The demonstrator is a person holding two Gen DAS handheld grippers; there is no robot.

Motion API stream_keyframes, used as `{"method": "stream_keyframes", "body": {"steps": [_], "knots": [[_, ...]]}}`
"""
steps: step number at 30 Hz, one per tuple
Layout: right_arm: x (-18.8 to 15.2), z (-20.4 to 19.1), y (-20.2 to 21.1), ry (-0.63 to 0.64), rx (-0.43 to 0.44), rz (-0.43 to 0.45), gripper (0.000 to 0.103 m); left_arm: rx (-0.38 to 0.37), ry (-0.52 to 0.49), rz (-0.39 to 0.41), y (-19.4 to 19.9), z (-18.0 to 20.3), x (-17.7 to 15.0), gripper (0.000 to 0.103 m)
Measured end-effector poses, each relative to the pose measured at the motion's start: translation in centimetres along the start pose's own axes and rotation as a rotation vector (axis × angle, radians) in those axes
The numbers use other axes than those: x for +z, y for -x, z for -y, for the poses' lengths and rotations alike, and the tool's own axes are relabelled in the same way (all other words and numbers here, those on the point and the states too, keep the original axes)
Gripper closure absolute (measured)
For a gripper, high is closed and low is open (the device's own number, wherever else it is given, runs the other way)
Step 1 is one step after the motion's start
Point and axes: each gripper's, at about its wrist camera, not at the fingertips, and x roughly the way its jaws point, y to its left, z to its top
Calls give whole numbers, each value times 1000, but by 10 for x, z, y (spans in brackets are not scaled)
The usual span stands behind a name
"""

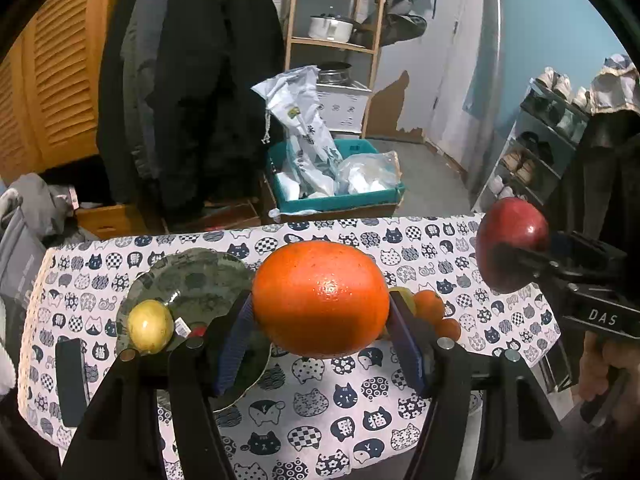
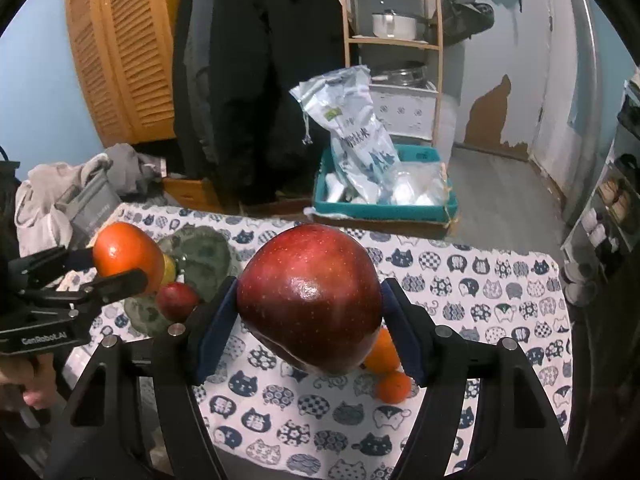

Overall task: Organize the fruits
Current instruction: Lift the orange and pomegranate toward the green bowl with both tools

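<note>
Left tool (image 1: 320, 320) grips glossy orange (image 1: 320, 298); right tool (image 2: 308, 320) grips red apple (image 2: 310, 298).

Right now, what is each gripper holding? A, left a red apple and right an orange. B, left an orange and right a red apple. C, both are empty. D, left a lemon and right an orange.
B: the left gripper is clamped on the big orange, and the right gripper on the red apple, both above the tablecloth.
</note>
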Motion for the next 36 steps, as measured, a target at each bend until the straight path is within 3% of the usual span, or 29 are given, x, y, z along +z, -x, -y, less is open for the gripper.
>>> {"method": "stream_keyframes", "body": {"steps": [20,36], "knots": [[29,-56,-26,39,68,-2,31,93,91,34,20,-62,-2,36],[43,-113,-89,65,136,-79,31,170,220,-25,3,-135,-19,36]]}}
